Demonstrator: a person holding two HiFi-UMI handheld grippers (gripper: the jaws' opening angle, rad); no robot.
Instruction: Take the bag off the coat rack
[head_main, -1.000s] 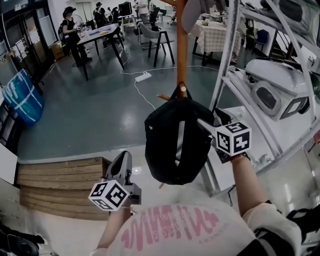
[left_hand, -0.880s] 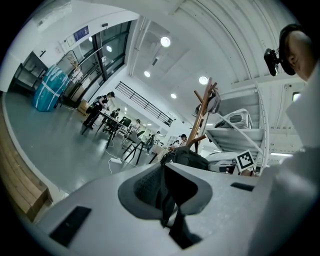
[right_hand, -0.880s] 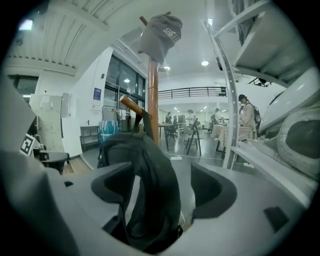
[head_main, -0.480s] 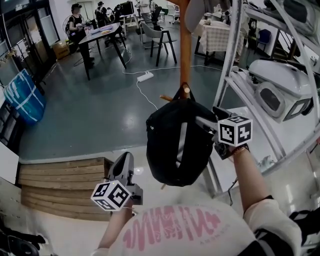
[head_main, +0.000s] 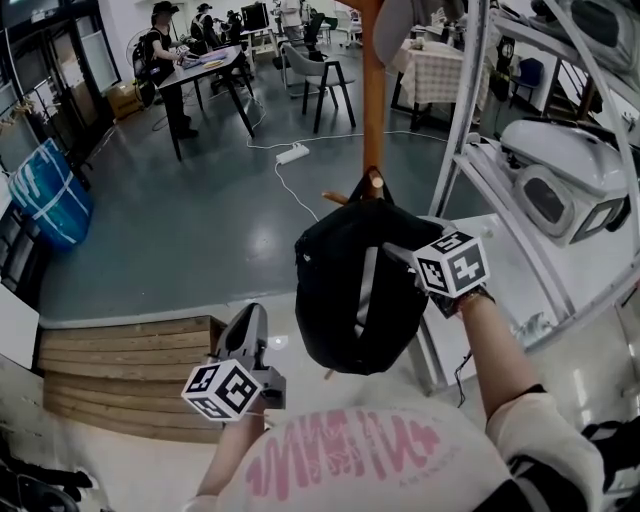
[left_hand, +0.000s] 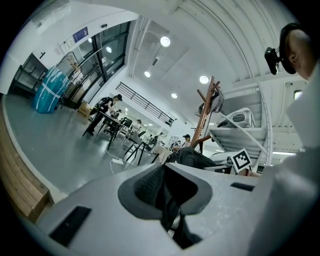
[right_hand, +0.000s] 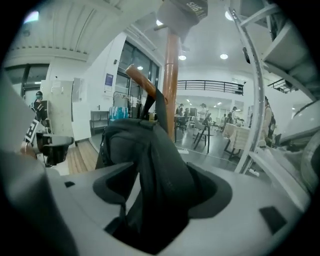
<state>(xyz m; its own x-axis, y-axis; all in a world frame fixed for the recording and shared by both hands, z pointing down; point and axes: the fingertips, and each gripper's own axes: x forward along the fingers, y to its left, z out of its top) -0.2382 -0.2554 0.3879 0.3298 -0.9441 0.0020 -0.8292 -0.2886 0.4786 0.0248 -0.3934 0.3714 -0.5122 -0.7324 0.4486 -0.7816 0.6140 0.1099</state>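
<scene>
A black bag (head_main: 355, 290) hangs by its top loop from a peg (head_main: 375, 181) of the wooden coat rack (head_main: 373, 90). My right gripper (head_main: 400, 250) reaches into the bag's right side. In the right gripper view a dark fold of the bag (right_hand: 150, 150) runs up between the jaws of this gripper (right_hand: 160, 195); they have just been closing, and a light gap still shows beside the left jaw. My left gripper (head_main: 245, 325) is held low to the left, apart from the bag. Seen from its own camera, the left gripper (left_hand: 167, 200) is shut with nothing in it, and the bag (left_hand: 197, 159) hangs ahead.
A white metal shelf frame (head_main: 460, 120) stands close on the right, with white machines (head_main: 560, 190) on it. Wooden steps (head_main: 120, 370) lie lower left. Farther off are a blue sack (head_main: 45, 200), a table (head_main: 205, 70) with people, a chair (head_main: 315, 75) and a power strip (head_main: 293, 152).
My right gripper has moved left and slightly down, further onto the bag's side. The left gripper has stayed put. The people at the far table have shifted.
</scene>
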